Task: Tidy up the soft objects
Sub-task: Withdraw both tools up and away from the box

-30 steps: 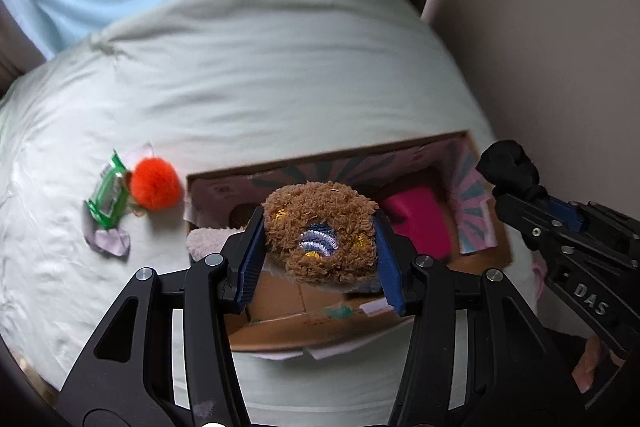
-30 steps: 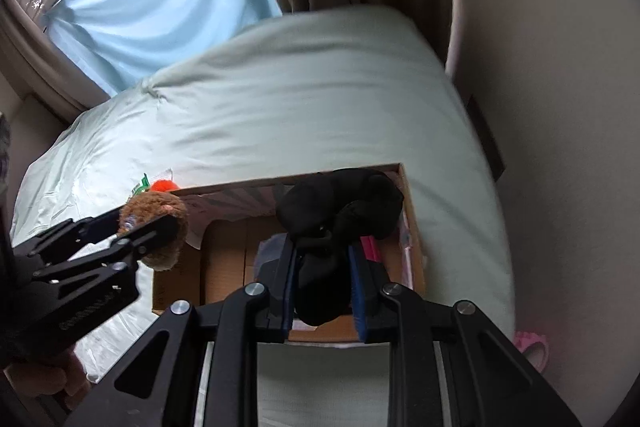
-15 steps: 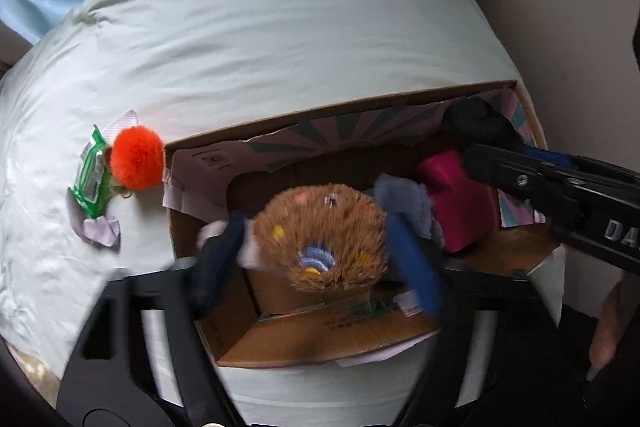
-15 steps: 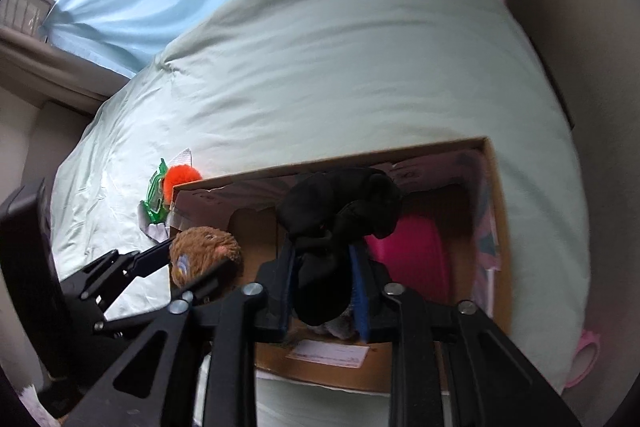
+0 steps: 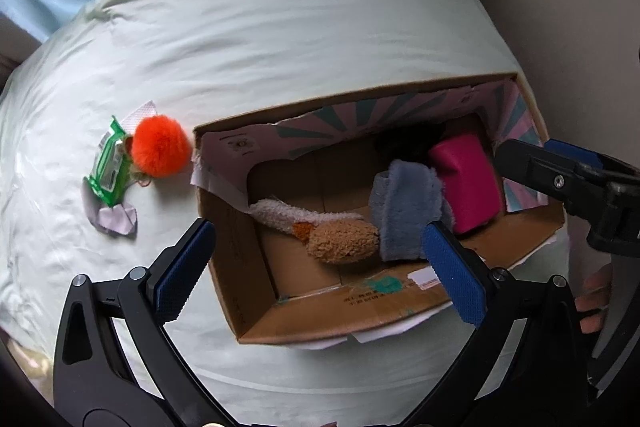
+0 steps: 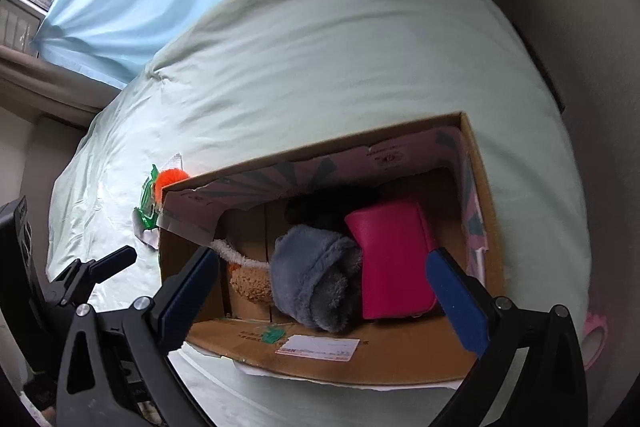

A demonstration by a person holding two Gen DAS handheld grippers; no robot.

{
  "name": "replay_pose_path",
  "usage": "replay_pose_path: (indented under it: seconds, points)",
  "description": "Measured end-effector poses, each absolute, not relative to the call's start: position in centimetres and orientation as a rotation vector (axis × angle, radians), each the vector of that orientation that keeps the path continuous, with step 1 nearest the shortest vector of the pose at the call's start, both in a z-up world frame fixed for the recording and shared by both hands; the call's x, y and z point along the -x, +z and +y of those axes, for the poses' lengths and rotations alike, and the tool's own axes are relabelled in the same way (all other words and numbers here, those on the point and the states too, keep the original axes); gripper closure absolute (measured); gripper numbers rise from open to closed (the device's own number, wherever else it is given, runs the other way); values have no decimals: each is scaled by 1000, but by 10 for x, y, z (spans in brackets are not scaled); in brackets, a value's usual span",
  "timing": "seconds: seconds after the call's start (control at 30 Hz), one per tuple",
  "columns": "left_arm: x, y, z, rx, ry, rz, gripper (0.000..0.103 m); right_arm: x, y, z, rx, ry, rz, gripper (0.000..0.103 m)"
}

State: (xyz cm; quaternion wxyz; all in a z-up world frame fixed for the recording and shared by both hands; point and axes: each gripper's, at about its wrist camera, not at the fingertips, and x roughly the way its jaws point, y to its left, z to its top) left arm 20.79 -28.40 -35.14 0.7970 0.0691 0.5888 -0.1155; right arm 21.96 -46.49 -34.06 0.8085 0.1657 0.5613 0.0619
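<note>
Released a moment ago, the brown plush (image 5: 343, 241) now lies inside the cardboard box (image 5: 256, 311), its black companion (image 6: 320, 205) seemingly at the back; both hand-held grippers, left (image 5: 318, 275) and right (image 6: 326, 297), gape empty. Left of the box the orange pompom (image 5: 160, 146) remains on the bed (image 5: 280, 27), nearer the left gripper

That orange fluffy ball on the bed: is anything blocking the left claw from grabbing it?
Nothing visible does. The orange pompom lies on the bedsheet just outside the cardboard box, beside a green packet; the open left gripper hangs over the box.
</note>
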Motion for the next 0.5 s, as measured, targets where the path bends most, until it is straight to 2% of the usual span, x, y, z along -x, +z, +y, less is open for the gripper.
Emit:
replay_pose_path:
  seconds: [0.3,0.5]
  points:
    - [-188,-303,-270,-118,-254,1172,0,-194,-291,-450,-262,126,1112,0]
    - [-165,-249,-247,-86,-267,1077,0,-169,-237,-426,-215,127,1042,0]
